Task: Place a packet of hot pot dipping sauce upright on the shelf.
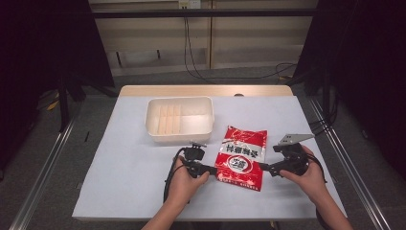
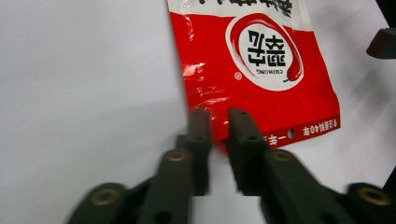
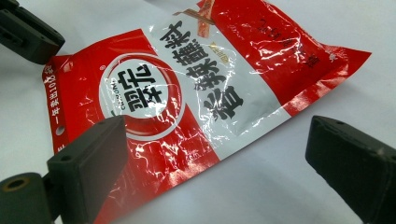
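Our left tool [image 2: 218,128] sits nearly together at the packet's [image 1: 242,157] corner; our right tool [image 3: 224,158] gapes apart.

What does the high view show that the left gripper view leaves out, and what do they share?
High view alone: the white tray beyond the packet, both hands, and the right hand-held gripper at the packet's right edge. Left gripper view alone: the narrow gap between the left hand-held gripper jaws at the packet's corner, and the small print along its bottom edge. Both: the red packet on the white table.
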Demonstrator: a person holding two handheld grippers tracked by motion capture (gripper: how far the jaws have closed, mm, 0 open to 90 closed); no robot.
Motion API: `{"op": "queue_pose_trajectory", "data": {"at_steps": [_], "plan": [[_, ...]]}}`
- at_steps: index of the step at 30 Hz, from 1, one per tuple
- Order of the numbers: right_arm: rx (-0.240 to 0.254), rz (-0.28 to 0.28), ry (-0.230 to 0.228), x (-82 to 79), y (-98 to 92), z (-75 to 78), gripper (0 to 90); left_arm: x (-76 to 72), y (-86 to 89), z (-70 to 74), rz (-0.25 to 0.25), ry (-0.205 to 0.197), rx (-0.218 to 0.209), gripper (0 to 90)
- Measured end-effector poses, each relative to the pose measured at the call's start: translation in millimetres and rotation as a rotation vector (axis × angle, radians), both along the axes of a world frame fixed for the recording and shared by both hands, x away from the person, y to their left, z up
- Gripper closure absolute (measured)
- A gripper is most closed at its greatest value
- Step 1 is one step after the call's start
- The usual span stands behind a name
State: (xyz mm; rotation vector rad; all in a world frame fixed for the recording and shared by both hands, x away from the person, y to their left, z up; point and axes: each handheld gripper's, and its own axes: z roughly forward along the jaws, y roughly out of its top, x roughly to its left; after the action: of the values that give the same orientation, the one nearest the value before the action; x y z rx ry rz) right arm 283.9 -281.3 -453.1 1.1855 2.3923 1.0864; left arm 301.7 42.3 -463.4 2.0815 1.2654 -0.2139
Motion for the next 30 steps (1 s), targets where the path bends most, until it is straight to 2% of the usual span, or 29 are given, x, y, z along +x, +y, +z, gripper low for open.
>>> {"op": "queue_pose_trajectory", "data": {"at_steps": [2, 5, 6, 7, 8, 9, 11, 13, 14, 17, 20, 21, 22, 25, 30], "plan": [[-0.001, 0.003, 0.000, 0.0, 0.5, -0.4, 5.4, -0.7, 0.3, -1.9, -0.005, 0.028, -0.002, 70.0], [-0.004, 0.003, -0.001, 0.0, 1.0, -0.5, 5.4, -4.8, -4.5, -3.8, 0.013, 0.020, 0.004, 63.9], [-0.006, 0.001, -0.002, -0.1, 1.1, -0.1, 5.4, -5.7, -5.2, -3.9, 0.009, 0.013, 0.014, 63.8], [-0.005, 0.000, -0.003, -0.1, 1.3, 0.2, 5.4, -7.5, -7.7, -3.8, 0.025, 0.015, 0.006, 63.5], [-0.003, 0.003, -0.004, 0.1, 1.4, 0.3, 5.4, -8.5, -9.5, -3.4, 0.029, 0.001, 0.024, 63.2], [-0.004, 0.002, -0.004, 0.1, 1.5, 0.3, 5.4, -8.9, -10.3, -2.7, 0.024, -0.006, 0.046, 65.3], [-0.007, 0.003, -0.002, 0.1, 1.8, 0.1, 5.4, -10.6, -12.8, -2.9, 0.033, 0.007, 0.039, 66.9], [-0.008, 0.002, -0.002, 0.2, 1.7, 0.1, 5.4, -13.0, -14.2, -2.5, 0.020, -0.013, 0.060, 69.8], [-0.007, 0.003, -0.003, 0.3, 1.5, 0.2, 5.4, -13.5, -14.8, -2.6, 0.022, -0.006, 0.065, 73.0], [-0.006, 0.002, -0.005, 0.3, 0.8, 0.9, 5.4, -13.9, -15.4, -3.2, 0.046, -0.002, 0.059, 76.0], [-0.004, 0.002, -0.006, 0.2, 0.7, 1.7, 5.4, -15.5, -17.3, -1.9, 0.044, -0.017, 0.091, 79.2], [-0.004, -0.002, -0.008, 0.1, 1.0, 1.9, 5.4, -15.7, -17.9, -1.8, 0.045, -0.033, 0.124, 83.7], [-0.004, -0.003, -0.009, 0.1, 1.2, 2.2, 5.4, -15.0, -17.0, -1.7, 0.045, -0.030, 0.128, 90.0], [-0.003, -0.001, -0.013, 0.2, 1.0, 2.9, 5.4, -12.9, -14.5, -2.4, 0.051, -0.004, 0.107, 90.0], [0.000, -0.001, -0.009, 0.7, -0.5, 3.0, 5.4, -11.1, -15.1, -0.8, 0.031, -0.016, 0.130, 90.0]]}}
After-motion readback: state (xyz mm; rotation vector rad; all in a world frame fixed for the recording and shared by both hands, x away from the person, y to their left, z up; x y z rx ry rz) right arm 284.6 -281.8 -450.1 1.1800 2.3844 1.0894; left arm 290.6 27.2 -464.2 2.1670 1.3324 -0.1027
